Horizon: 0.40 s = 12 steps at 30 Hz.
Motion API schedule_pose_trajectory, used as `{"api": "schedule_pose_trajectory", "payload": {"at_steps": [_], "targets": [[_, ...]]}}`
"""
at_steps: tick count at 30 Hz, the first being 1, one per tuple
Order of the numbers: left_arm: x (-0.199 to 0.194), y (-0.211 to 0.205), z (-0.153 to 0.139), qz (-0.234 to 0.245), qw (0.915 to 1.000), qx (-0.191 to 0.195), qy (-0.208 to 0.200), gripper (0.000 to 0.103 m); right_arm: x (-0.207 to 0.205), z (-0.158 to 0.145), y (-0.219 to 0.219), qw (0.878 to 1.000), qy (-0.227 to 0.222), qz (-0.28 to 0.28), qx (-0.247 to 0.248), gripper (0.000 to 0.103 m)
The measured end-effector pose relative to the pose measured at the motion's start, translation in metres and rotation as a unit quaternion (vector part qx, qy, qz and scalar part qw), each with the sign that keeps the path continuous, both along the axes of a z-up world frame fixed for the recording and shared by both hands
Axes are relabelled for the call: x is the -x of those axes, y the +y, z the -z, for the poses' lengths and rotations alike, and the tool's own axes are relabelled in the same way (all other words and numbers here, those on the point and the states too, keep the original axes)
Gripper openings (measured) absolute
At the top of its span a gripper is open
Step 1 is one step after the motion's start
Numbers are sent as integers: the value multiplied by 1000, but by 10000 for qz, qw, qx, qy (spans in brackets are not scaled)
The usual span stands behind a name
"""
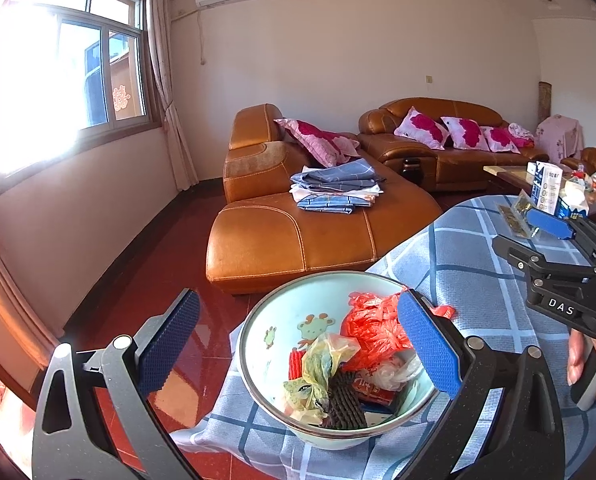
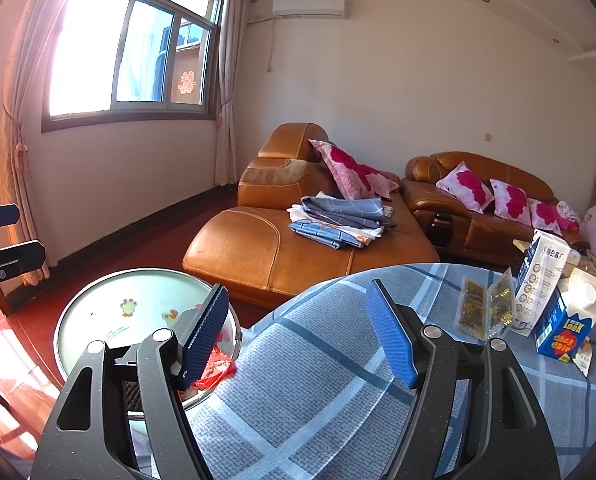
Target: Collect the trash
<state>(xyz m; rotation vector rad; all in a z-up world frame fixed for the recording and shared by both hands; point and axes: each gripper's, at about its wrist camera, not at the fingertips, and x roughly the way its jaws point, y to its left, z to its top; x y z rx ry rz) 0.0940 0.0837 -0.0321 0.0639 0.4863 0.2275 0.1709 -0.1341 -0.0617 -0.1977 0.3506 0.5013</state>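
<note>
- Enamel basin (image 1: 257, 344), pale green w/ cartoon animals, sits at edge of checked-cloth counter (image 1: 478, 280); holds red plastic bag (image 1: 372, 328), yellowish wrapper (image 1: 318, 364), other scraps.
- Left tongs (image 1: 298, 344) wide apart, straddling basin, holding nothing.
- Right tongs (image 2: 298, 332) wide apart over cloth, holding nothing.
- Milk cartons (image 2: 558, 300) and clear snack packets (image 2: 486, 308) on counter, far side.

"DAS" on right tool (image 1: 548, 236); "LooK" on blue carton (image 2: 565, 330)

Folded sheets (image 2: 340, 220) on leather sofa (image 2: 257, 256)
</note>
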Motion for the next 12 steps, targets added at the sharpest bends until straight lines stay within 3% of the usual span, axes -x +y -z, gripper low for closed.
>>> {"api": "schedule_pose_trajectory", "payload": {"at_steps": [12], "targets": [[2, 3, -6, 9, 9999, 152, 3, 97, 0, -1, -6, 9999, -55, 89, -52, 76]]}}
